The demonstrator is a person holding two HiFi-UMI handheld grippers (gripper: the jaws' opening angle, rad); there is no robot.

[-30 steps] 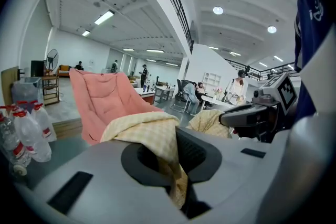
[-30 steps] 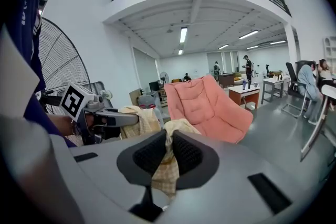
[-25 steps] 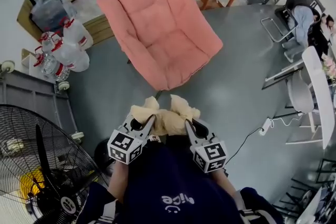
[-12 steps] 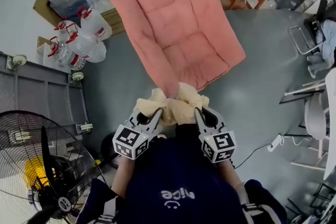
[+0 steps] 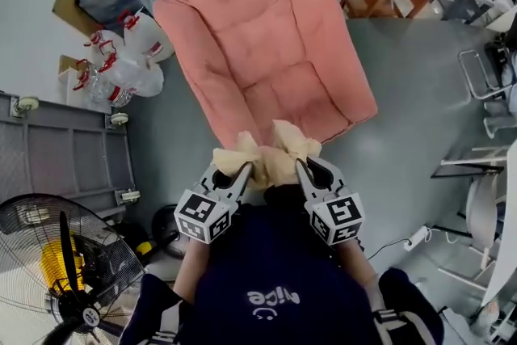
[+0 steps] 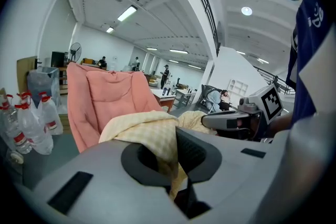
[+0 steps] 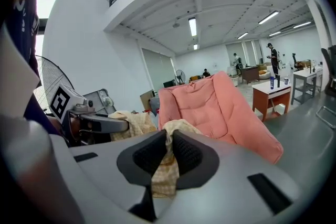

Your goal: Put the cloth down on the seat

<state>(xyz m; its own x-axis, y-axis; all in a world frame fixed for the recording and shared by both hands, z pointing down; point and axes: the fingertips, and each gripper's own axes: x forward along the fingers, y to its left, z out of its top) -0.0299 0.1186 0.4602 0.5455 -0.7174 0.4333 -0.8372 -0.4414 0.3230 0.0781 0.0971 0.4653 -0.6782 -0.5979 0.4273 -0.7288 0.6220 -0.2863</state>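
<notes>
Since a second ago I've stepped closer: the fan has slid to seven o'clock and the pink quilted chair fills twelve. My left gripper and right gripper each pinch the soft, pale-yellow checked cloth, bunched at six o'clock of the seat. My navy shirt reads "nice".

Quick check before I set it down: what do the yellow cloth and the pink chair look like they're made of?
Cloth: probably a thin woven fabric, perhaps cotton. It is pale yellow and matte with a faint check pattern, and it bunches and hangs in soft folds.
Chair: a padded pink fabric cushion with a matte, slightly fuzzy look. Stitched lines divide it into puffy panels. The frame underneath is hidden, so I cannot tell its material.
</notes>
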